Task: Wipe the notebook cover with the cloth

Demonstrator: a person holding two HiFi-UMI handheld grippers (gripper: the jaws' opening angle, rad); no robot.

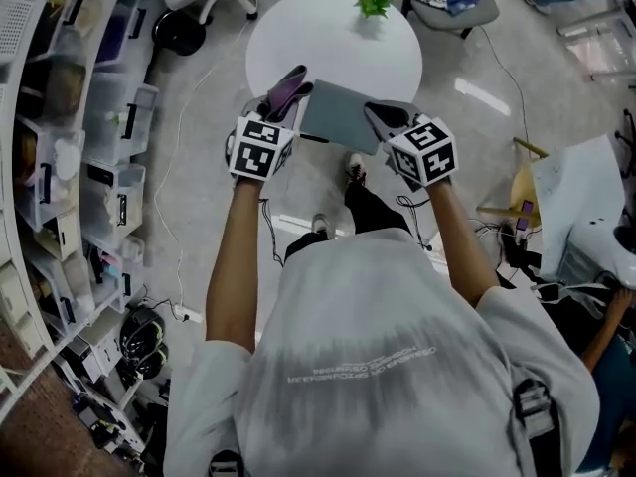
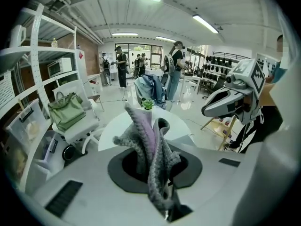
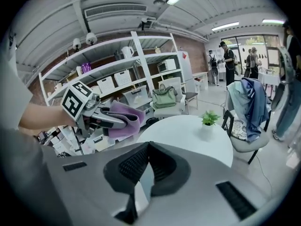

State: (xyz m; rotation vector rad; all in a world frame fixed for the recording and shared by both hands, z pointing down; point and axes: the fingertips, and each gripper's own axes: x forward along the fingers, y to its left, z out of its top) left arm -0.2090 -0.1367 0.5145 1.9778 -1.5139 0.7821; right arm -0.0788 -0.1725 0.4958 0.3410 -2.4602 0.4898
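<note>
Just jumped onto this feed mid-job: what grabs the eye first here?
The left gripper is shut on a grey and purple cloth, held close beside the grey notebook, which the right gripper clamps by its edge. Both are held in the air over the near edge of a round white table, which has a small green plant at its far side.

The round desk (image 1: 298, 38) is bare but for a plant (image 1: 374, 2) at its far edge. Over its near edge the notebook (image 1: 338, 115), clamped by the right hand-held gripper (image 1: 386, 119), blocks the way just beside the left hand-held gripper (image 1: 296, 91) and its gripped cloth (image 2: 153, 149). Chairs (image 1: 452, 8) stand beyond; shelves (image 1: 60, 167) line the left.
</note>
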